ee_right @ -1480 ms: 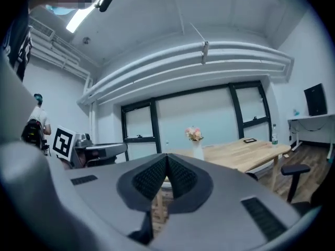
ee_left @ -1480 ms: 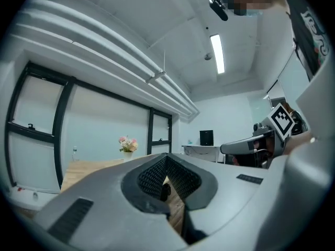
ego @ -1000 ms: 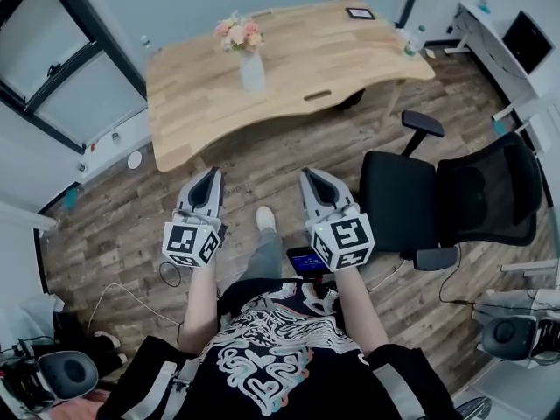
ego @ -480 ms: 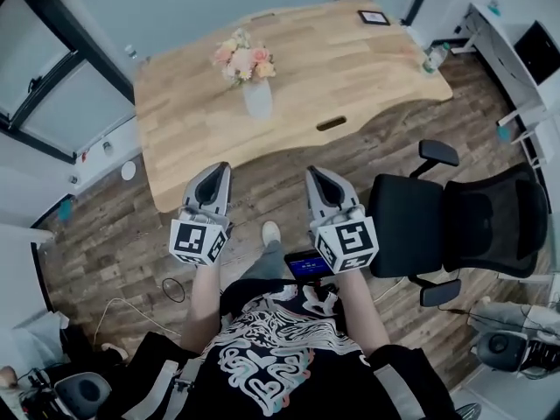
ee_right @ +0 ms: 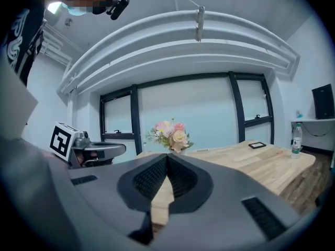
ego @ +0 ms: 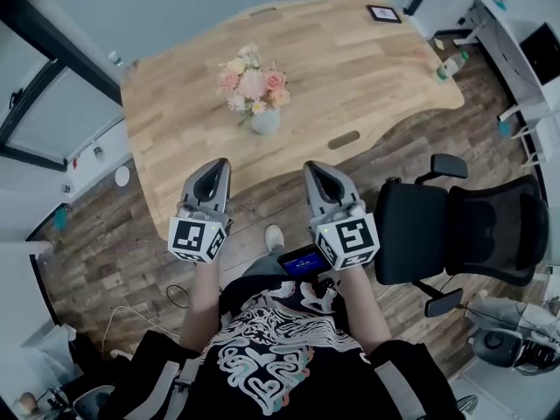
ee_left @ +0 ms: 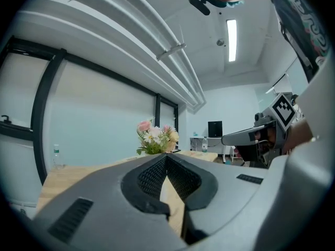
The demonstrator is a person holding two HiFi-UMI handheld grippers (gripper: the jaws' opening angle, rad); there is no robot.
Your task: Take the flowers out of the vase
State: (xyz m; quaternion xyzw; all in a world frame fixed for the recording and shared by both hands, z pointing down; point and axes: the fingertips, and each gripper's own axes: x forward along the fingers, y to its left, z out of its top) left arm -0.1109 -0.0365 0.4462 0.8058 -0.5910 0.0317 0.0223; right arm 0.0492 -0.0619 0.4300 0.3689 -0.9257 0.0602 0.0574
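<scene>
Flowers (ego: 252,83) stand in a pale vase (ego: 265,121) on the wooden table (ego: 367,68). The left gripper (ego: 219,165) and right gripper (ego: 315,167) are side by side at the table's near edge, apart from the vase, pointing toward it. Both sets of jaws are pressed together with nothing between them. A black office chair (ego: 455,230) is to the right.

A person holds the left gripper (ego: 220,164) and right gripper (ego: 312,167), jaws together, by a wooden table's (ego: 350,68) near edge, with flowers (ego: 252,84) in a vase (ego: 265,122) farther off and an office chair (ego: 437,230) at right.
</scene>
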